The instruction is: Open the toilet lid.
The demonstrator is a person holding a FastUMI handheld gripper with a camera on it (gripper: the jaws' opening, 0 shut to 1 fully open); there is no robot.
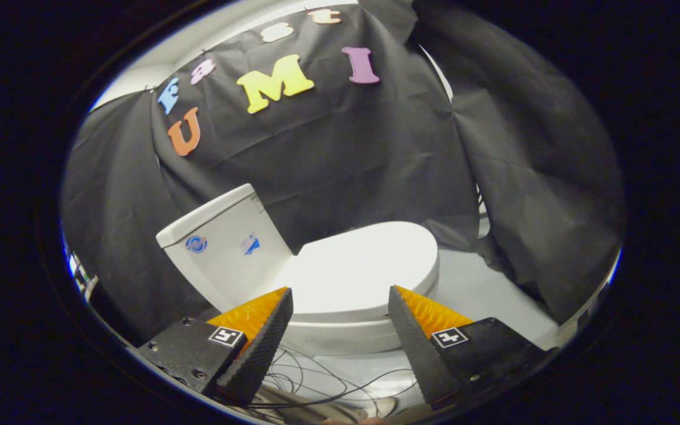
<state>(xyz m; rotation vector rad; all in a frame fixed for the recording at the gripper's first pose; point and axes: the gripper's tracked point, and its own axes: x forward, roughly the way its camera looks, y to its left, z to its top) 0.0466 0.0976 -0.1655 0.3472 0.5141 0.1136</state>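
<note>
While the gripper (340, 295) hangs in front of the toilet, jaws spread wide and holding nothing, this looks like the approach step: no contact with the lid yet. Smooth white oval plastic toilet lid (358, 271) lies flat and closed on the bowl, just beyond the fingertips (284, 298), framed in the gap between them. White boxy ceramic tank (222, 248) stands behind the lid, two small blue stickers on its face. Judgement: next move needs the fingers brought down to the lid's front edge, one tip under the lip, then a lift back toward the tank. Hard to tell: any gap under the lid's front lip. Hinge is not clear. Thin dark cables (328, 383) trail on the pale floor (493, 295) in front of the lid, ends cut off.
</note>
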